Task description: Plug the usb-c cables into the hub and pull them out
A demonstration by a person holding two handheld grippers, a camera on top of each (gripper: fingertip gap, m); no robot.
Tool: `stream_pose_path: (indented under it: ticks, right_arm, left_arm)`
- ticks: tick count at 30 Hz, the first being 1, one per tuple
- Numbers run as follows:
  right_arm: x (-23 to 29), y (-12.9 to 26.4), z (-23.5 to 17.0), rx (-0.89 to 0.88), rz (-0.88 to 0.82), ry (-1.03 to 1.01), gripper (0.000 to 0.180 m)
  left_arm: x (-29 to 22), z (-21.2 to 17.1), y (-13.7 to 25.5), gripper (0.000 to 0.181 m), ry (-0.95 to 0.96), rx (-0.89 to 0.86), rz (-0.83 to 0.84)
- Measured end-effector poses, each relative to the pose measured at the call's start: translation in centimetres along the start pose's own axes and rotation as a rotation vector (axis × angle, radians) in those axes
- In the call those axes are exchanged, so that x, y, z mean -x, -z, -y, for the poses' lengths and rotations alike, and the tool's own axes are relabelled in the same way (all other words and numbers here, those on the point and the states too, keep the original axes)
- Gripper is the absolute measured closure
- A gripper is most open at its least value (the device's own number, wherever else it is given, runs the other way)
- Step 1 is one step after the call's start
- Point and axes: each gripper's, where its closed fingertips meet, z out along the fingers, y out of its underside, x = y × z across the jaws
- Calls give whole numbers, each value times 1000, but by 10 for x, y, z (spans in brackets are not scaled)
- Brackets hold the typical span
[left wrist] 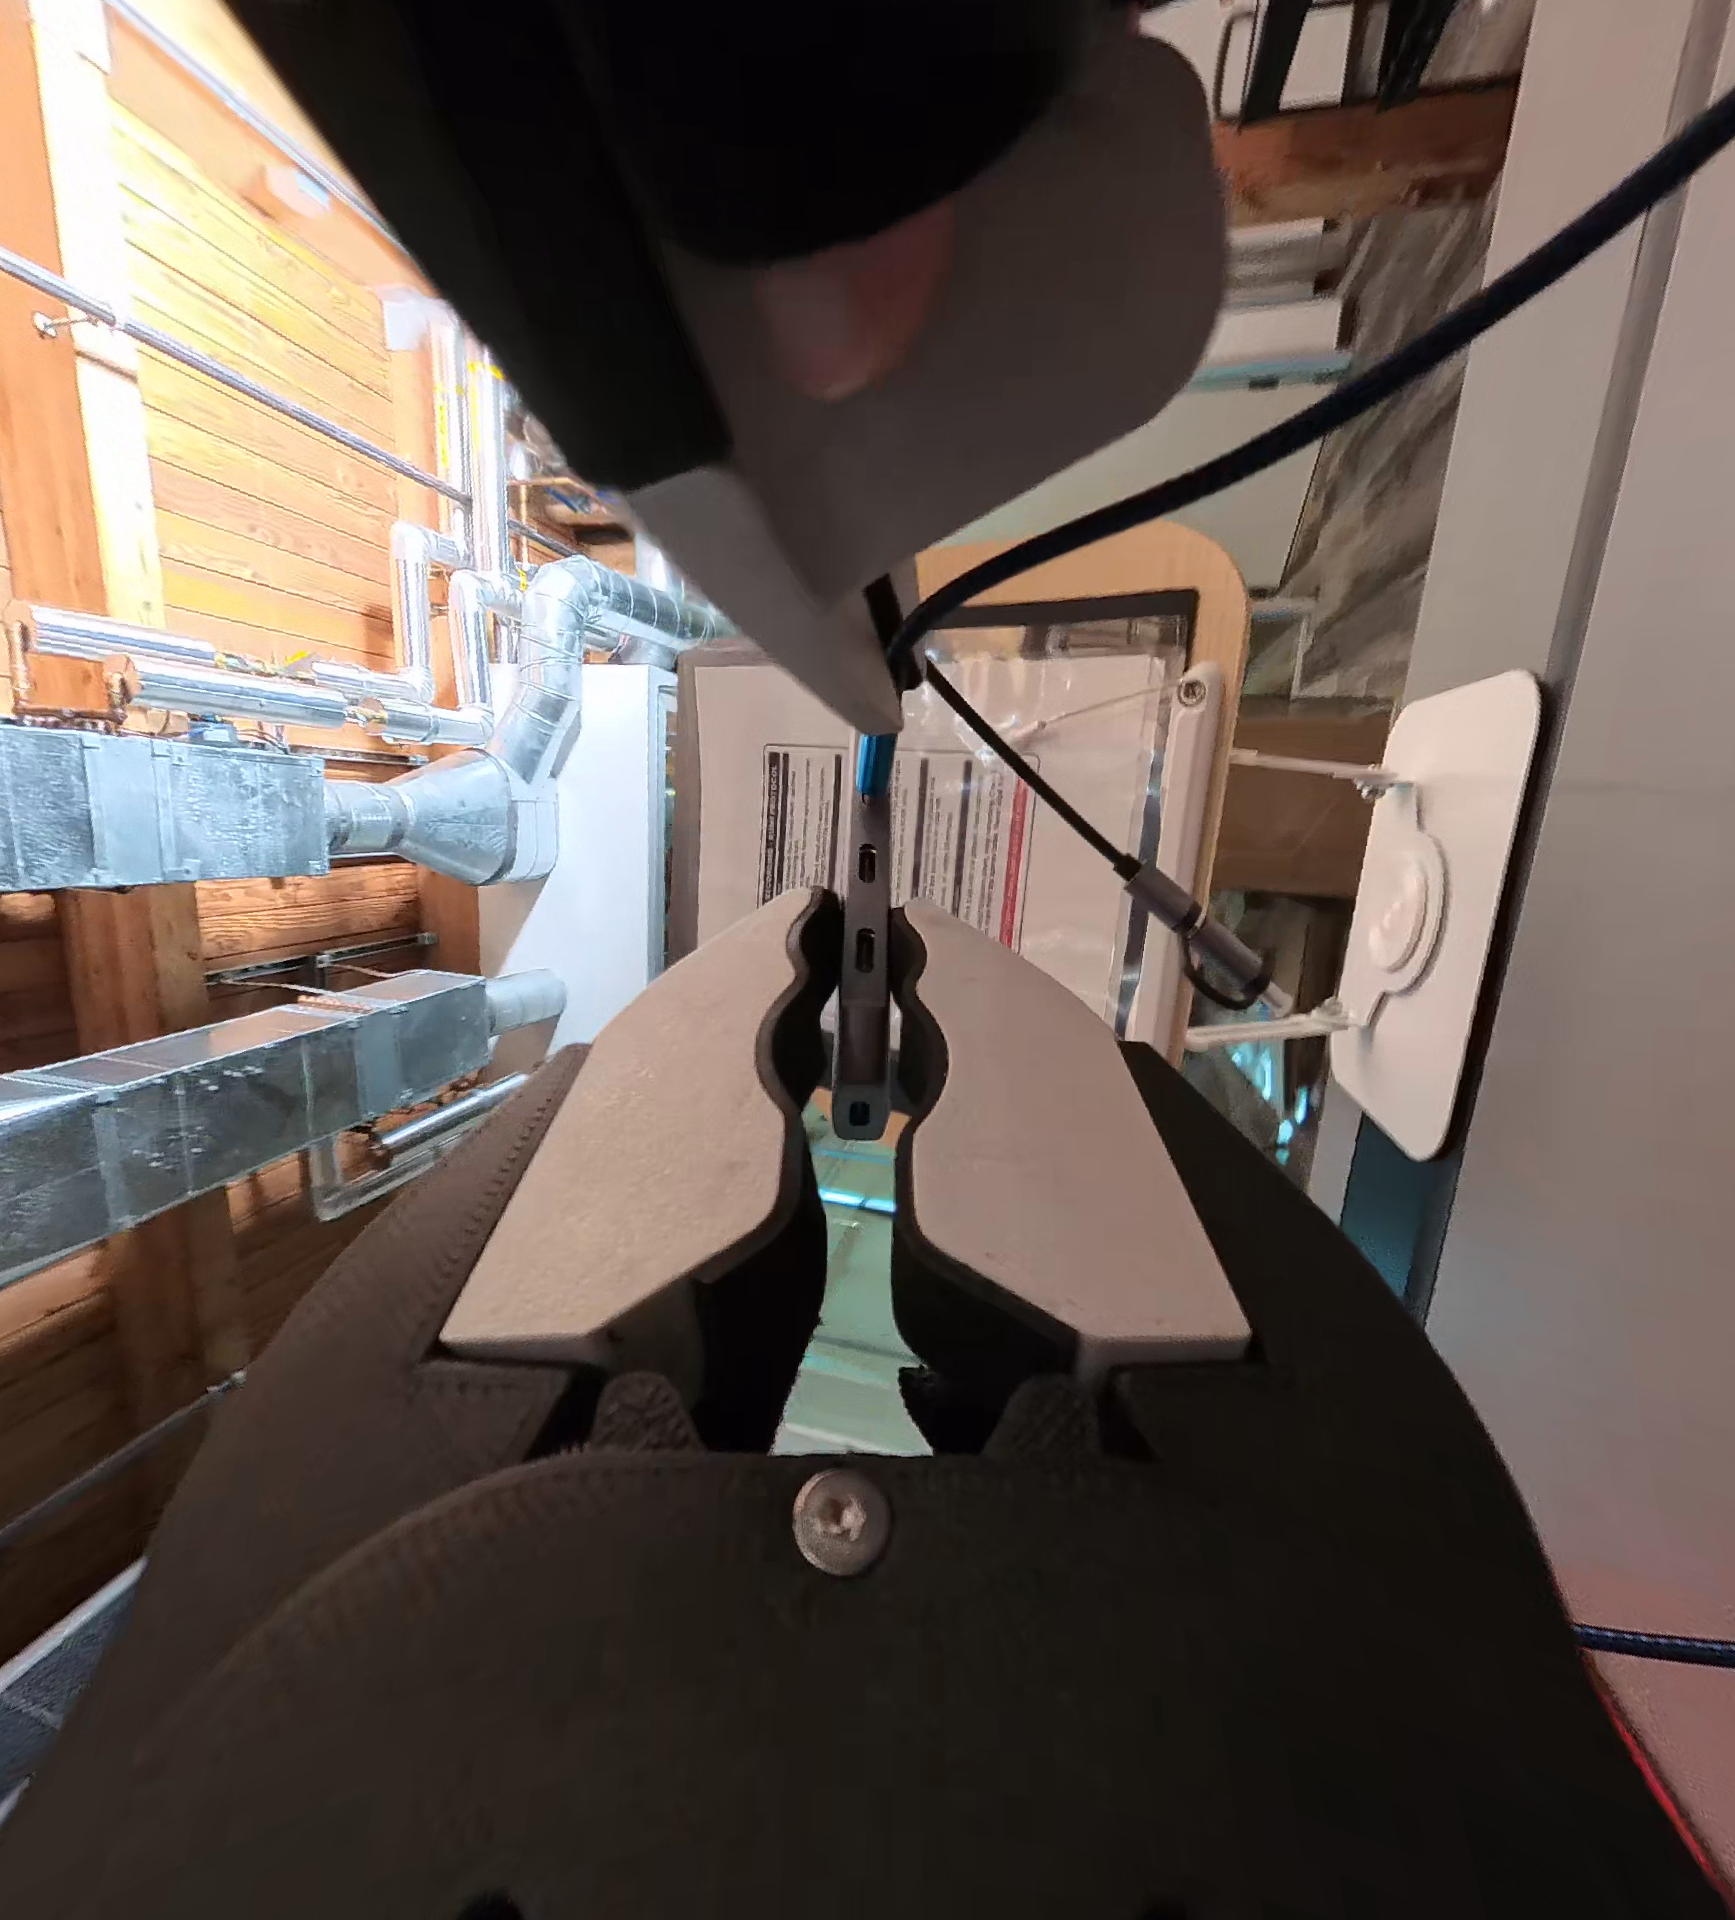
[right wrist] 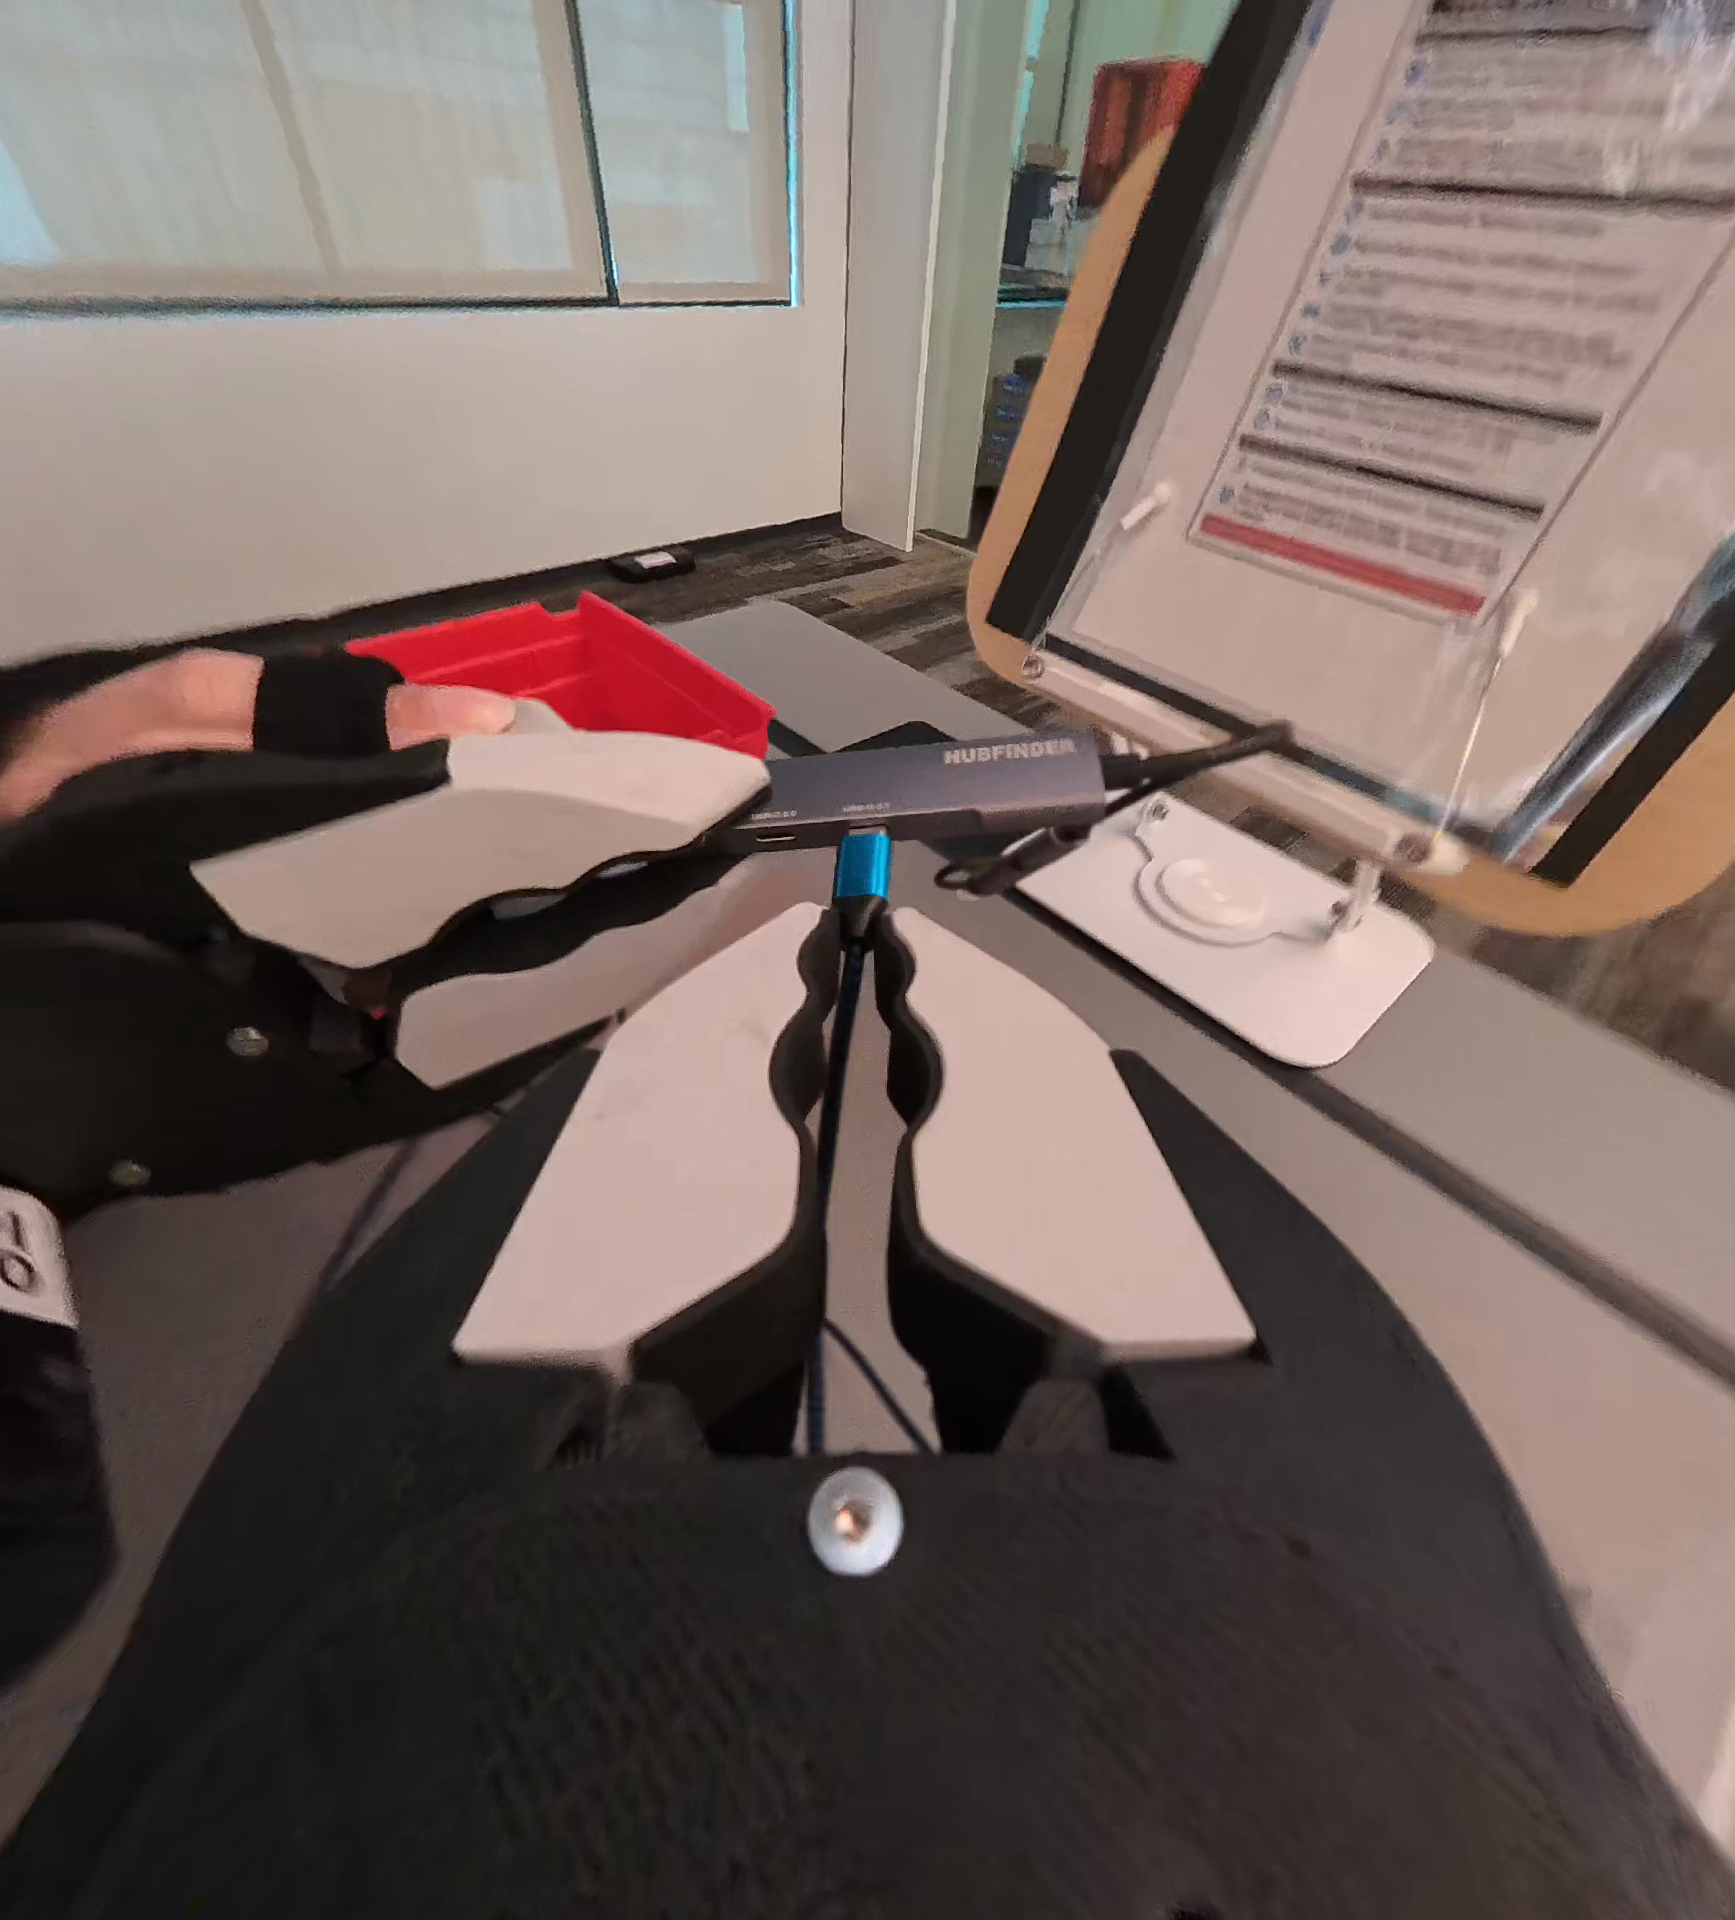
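Observation:
My left gripper (left wrist: 865,914) is shut on the grey hub (left wrist: 865,935), held edge-on with its ports facing the camera. In the right wrist view the left gripper (right wrist: 738,805) holds the hub (right wrist: 946,784) level above the table. My right gripper (right wrist: 855,920) is shut on the dark braided cable (right wrist: 835,1091) just behind its blue usb-c plug (right wrist: 861,864), whose tip sits in a port on the hub's front edge. In the left wrist view the right gripper (left wrist: 878,707) comes in from above with the blue plug (left wrist: 875,767) at the hub's far end. The hub's own short black lead (left wrist: 1185,925) hangs to the right.
A red bin (right wrist: 593,665) stands on the grey table (right wrist: 1465,1195) behind the left gripper. A framed printed sheet on a white stand (right wrist: 1258,914) rises at the right, close to the hub. A gloved hand (right wrist: 219,707) holds the left gripper. Both grippers' tips are close together, under 4 cm apart.

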Motion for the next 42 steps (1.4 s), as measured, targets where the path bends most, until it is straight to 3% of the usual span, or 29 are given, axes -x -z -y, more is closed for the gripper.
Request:
stream_pose_path:
  ticks: [6, 9, 16, 29, 37, 42]
  right_arm:
    - [5, 6, 8, -26, 37, 110, 174]
    - [6, 9, 12, -42, 7, 288, 173]
    - [11, 14, 24, -162, -64, 398, 174]
    - [14, 24, 29, -217, 85, 287, 173]
    - [26, 39, 53, -320, -75, 472, 174]
    - [31, 40, 57, -319, -135, 524, 173]
  left_arm:
    - [8, 4, 5, 172, 46, -46, -4]
    - [12, 6, 6, 172, 80, -57, -5]
    - [22, 8, 9, 172, 152, -62, 3]
    - [30, 26, 20, 172, 167, -161, 27]
    - [62, 14, 19, 169, 262, -66, 197]
    - [63, 4, 15, 169, 303, -28, 170]
